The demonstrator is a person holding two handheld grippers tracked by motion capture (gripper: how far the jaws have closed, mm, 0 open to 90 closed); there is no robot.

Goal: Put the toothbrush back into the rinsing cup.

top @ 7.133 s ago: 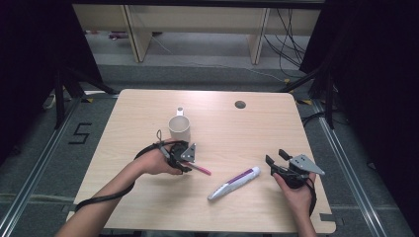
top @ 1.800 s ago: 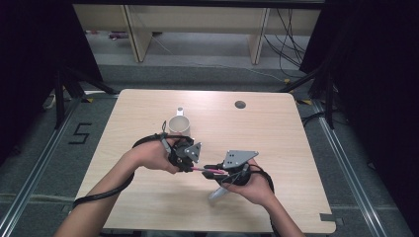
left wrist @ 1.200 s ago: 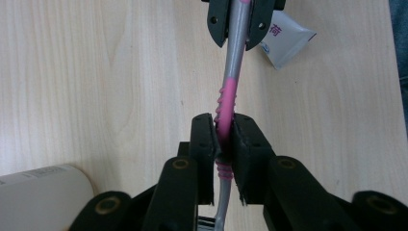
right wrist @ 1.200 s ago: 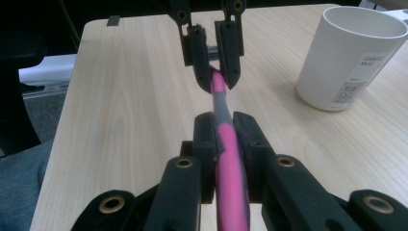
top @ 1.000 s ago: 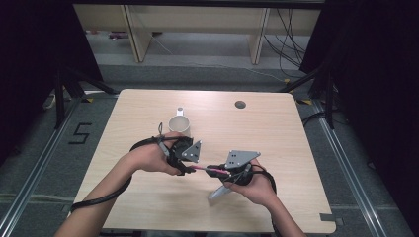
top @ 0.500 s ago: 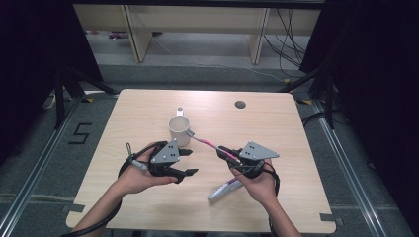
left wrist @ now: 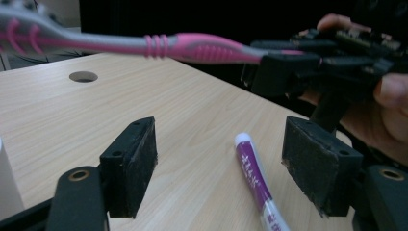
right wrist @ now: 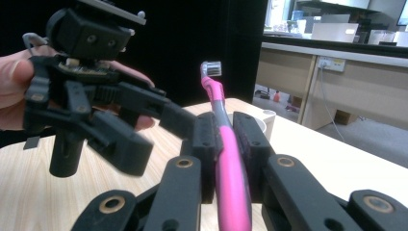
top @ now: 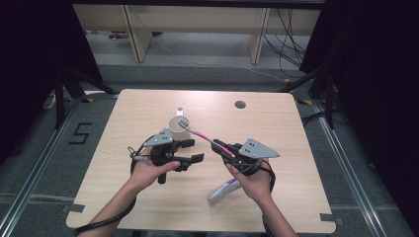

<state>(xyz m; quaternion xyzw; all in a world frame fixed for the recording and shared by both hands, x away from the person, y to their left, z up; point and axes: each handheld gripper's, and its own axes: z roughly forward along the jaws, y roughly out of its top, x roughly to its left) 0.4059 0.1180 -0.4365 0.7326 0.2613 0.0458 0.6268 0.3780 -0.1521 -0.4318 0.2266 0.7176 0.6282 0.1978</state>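
Between right gripper [right wrist: 226, 144] jaws: pink toothbrush [right wrist: 230, 163] clamped; left gripper [left wrist: 221, 168] jaws apart.

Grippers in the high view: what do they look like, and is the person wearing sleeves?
Both the left gripper and the right gripper are black, each topped by a grey three-cornered plate. Their jaws carry flat black pads. A black cable trails from each. The forearms are bare, without sleeves.

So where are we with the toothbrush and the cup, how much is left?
Done: the toothbrush is off the table, clamped in the right gripper, and the left gripper stands open and empty. In hand: the brush head hangs over the rim of the cup. Left: lower it in and release. The toothpaste tube lies on the table, untouched.
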